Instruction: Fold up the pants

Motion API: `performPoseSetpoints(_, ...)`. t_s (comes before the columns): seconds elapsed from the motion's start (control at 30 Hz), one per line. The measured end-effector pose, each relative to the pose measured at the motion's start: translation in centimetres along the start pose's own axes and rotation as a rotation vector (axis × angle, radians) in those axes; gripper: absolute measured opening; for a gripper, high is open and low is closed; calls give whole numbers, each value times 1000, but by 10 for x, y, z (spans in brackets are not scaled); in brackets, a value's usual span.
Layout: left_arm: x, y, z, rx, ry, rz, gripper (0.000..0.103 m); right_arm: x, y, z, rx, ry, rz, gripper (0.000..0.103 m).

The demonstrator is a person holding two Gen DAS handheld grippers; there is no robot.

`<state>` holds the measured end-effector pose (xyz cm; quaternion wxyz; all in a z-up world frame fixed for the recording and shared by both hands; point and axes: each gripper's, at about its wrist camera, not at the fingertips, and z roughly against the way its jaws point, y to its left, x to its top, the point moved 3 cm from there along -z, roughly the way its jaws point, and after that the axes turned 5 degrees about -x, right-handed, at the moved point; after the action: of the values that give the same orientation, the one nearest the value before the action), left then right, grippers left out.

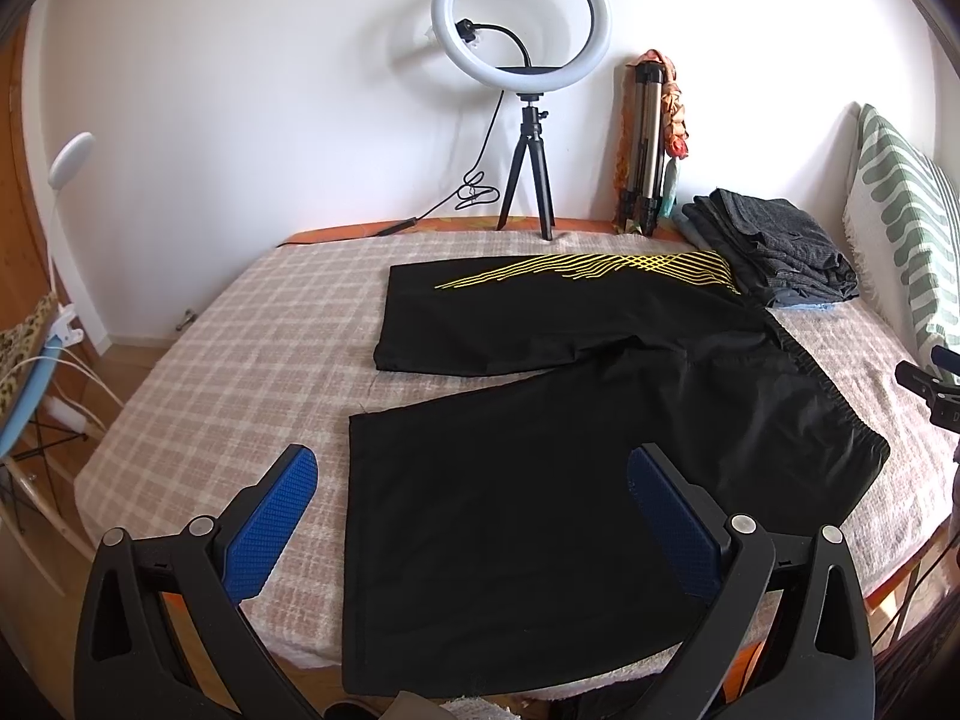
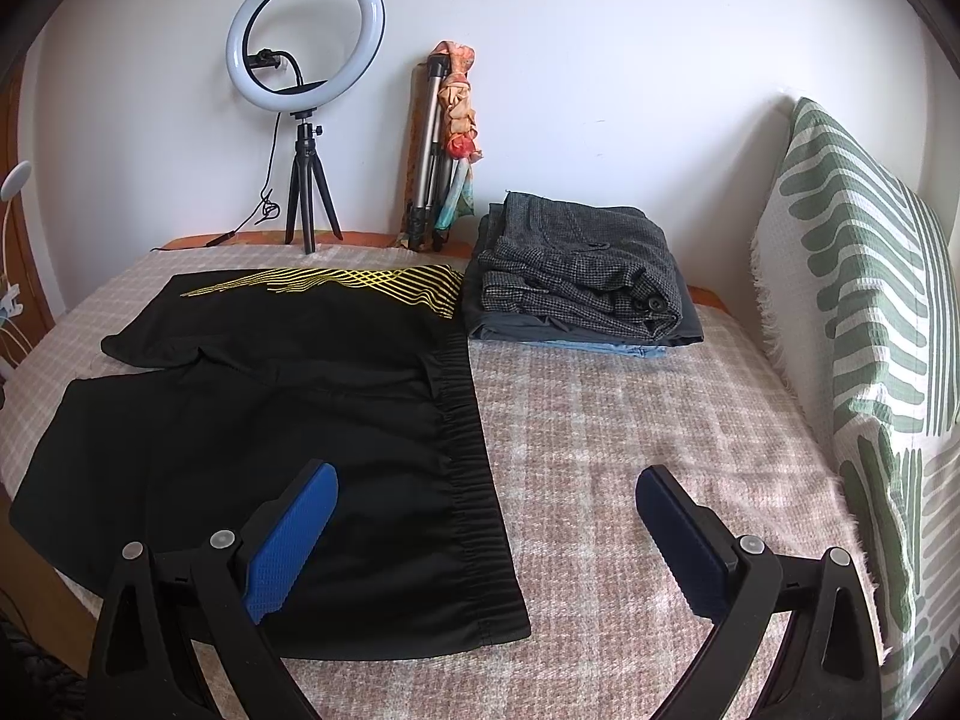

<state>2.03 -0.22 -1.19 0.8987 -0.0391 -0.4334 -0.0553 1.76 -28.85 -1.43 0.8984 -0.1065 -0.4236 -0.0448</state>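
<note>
Home bedroom, checked blanket (image 2: pixel 630 420) over bed, leaf-print pillow (image 2: pixel 858 300), folded clothes (image 2: pixel 576 276), ring light (image 1: pixel 521 24) by wall

Left gripper (image 1: pixel 471 489) jaws wide apart, right gripper (image 2: pixel 486 507) likewise, both empty

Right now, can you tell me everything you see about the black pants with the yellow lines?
The black pants look like short, smooth, slightly shiny sports pants. They lie spread flat and unfolded on the checked blanket, legs apart in a V. The elastic waistband is gathered and ribbed. Yellow wavy lines run along the far leg. The far waist corner sits against the stack of folded clothes. Both grippers, left and right, are open above them, gripping nothing.
</note>
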Motion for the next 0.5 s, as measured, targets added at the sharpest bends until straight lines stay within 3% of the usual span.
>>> performPoseSetpoints(0.5,0,0,-1,0,-1,-4,103,0,0,0,1,0,3,101)
